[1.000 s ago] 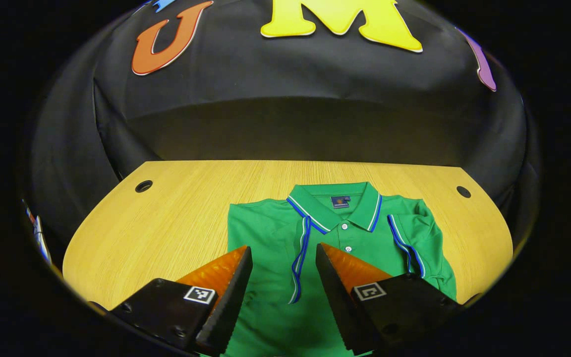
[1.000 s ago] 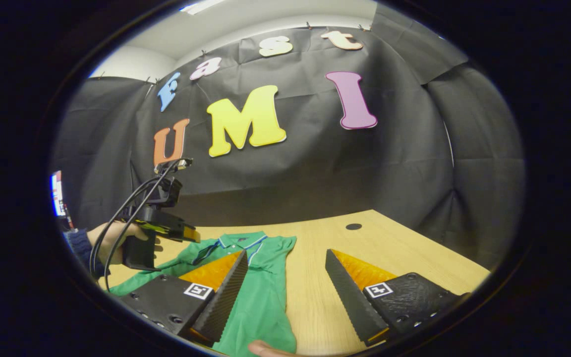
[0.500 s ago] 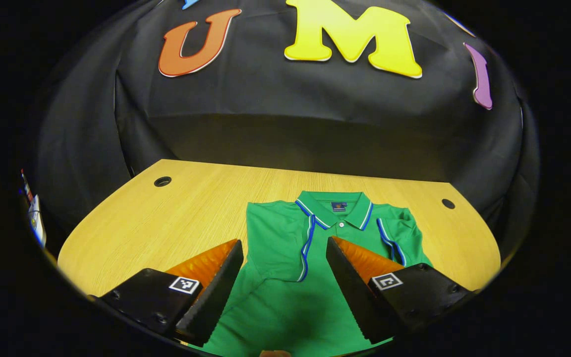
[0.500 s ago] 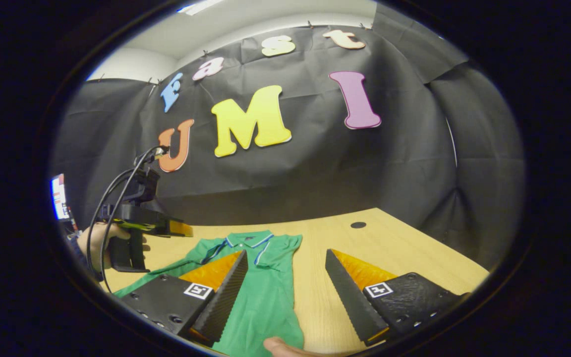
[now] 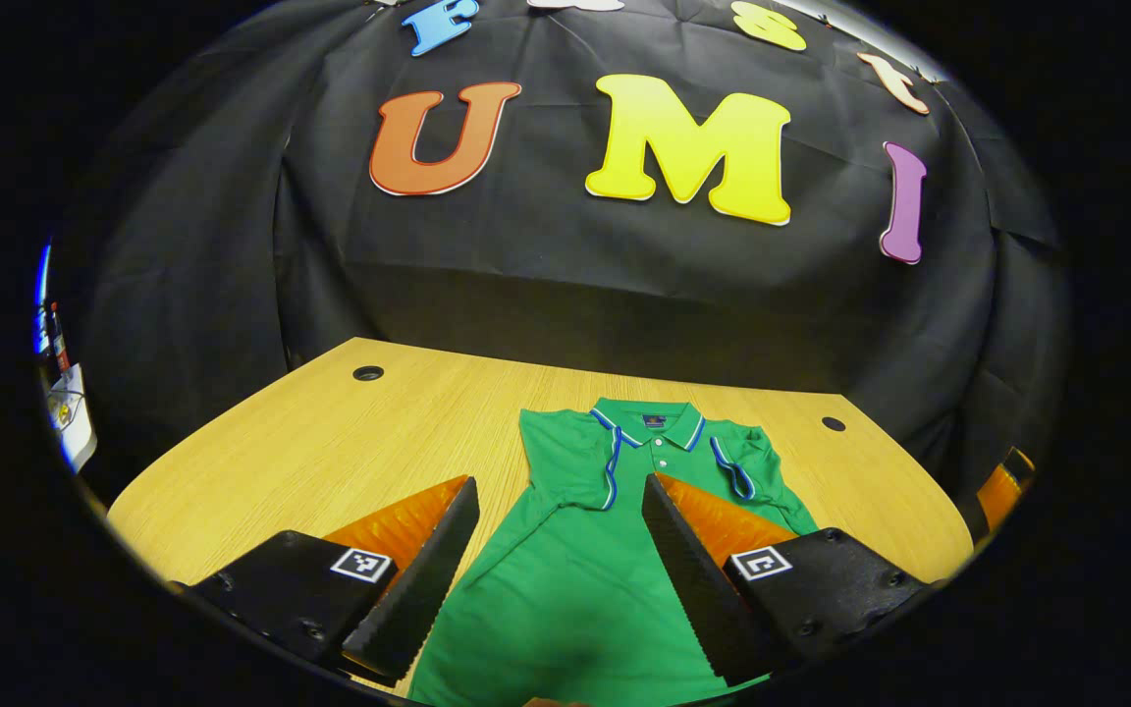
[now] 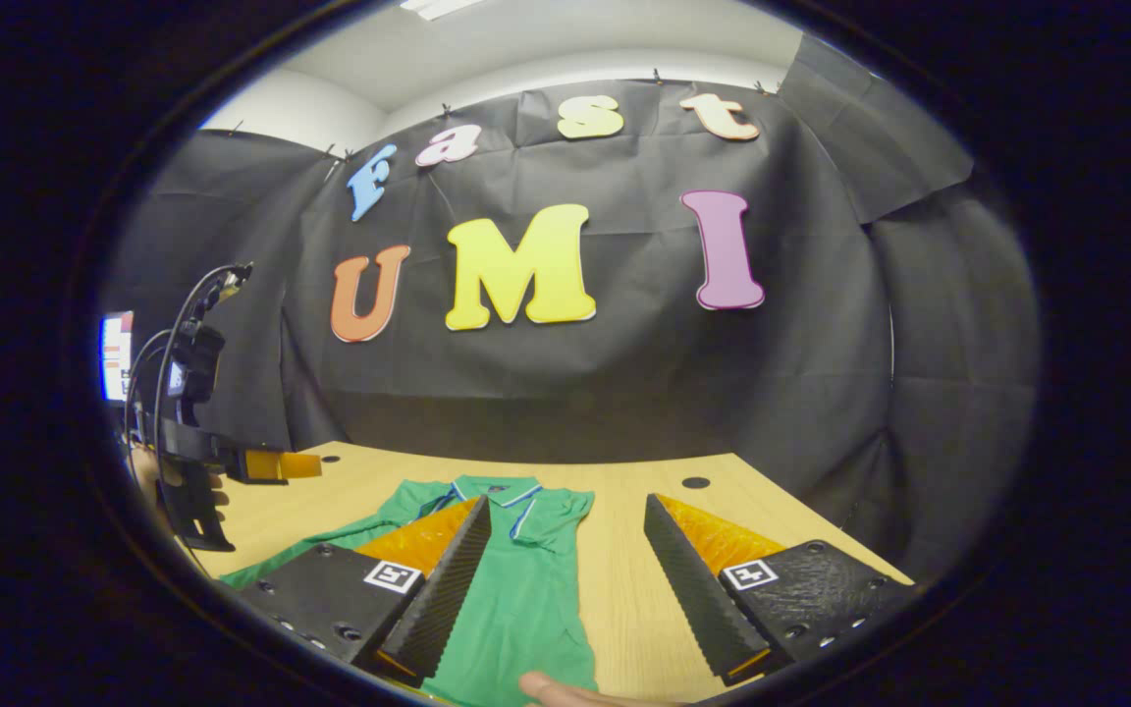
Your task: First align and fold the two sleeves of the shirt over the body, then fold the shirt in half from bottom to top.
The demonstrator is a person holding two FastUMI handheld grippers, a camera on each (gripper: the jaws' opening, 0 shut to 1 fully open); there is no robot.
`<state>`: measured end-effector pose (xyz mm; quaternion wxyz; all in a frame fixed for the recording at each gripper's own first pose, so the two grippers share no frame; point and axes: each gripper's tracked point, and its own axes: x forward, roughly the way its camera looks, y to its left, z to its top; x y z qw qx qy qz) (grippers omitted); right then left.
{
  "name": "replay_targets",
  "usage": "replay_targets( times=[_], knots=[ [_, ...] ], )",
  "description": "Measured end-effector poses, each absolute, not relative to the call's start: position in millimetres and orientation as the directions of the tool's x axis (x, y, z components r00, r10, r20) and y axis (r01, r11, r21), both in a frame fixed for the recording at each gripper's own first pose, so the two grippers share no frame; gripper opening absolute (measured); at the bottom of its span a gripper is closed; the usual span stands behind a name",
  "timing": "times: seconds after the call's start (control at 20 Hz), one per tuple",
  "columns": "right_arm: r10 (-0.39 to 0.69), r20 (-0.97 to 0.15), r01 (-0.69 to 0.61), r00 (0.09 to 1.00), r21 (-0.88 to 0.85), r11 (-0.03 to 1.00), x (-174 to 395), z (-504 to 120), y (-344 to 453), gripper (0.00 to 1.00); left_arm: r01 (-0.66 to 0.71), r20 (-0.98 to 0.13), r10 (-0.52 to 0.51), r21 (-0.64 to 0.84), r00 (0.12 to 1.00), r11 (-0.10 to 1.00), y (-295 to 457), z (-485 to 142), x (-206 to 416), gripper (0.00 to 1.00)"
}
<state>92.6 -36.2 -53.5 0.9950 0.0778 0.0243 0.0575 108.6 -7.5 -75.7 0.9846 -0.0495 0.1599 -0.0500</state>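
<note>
Now both the left gripper [image 5: 551, 579] and right gripper [image 6: 565, 579], jaws spread and empty, have pulled back from the shirt [image 5: 585, 579] toward the tabletop's [image 5: 350, 442] near edge.

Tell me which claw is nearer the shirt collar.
Left, I think. The left claw hangs above the shirt body, aimed at the collar. The right claw hangs over its right edge.

shirt [image 5: 575, 579] flat on counter [image 5: 330, 442], collar at far end | my left gripper [image 5: 556, 579] above its near half | my right gripper [image 6: 570, 589] over its right edge
</note>
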Motion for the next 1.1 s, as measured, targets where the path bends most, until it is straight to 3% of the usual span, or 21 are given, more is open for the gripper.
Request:
replay_targets(
  times=[0.05, 0.4, 0.7, 1.1],
  knots=[
    [0.107, -0.03, -0.102, 0.994, 0.137, 0.985, 87, -47, -37, 0.95, 0.089, -0.308, -0.124, -0.125, 0.943, 0.988, -5, -78, 97, 1.0],
    [0.067, -0.017, -0.067, 0.998, 0.027, 0.997, 30, -40, -31, 0.96, 0.107, -0.292, -0.146, -0.145, 0.945, 0.984, 30, -117, 23, 1.0],
    [0.02, -0.004, -0.02, 1.0, 0.006, 1.0, -24, -76, -47, 0.95, 0.078, -0.278, -0.086, -0.04, 0.957, 0.996, 57, -158, -15, 1.0],
    [0.051, -0.27, -0.042, 0.961, 0.04, 0.998, -42, -205, -44, 0.97, 0.117, -0.289, -0.117, -0.018, 0.95, 0.993, 50, -199, -44, 1.0]
  ],
)
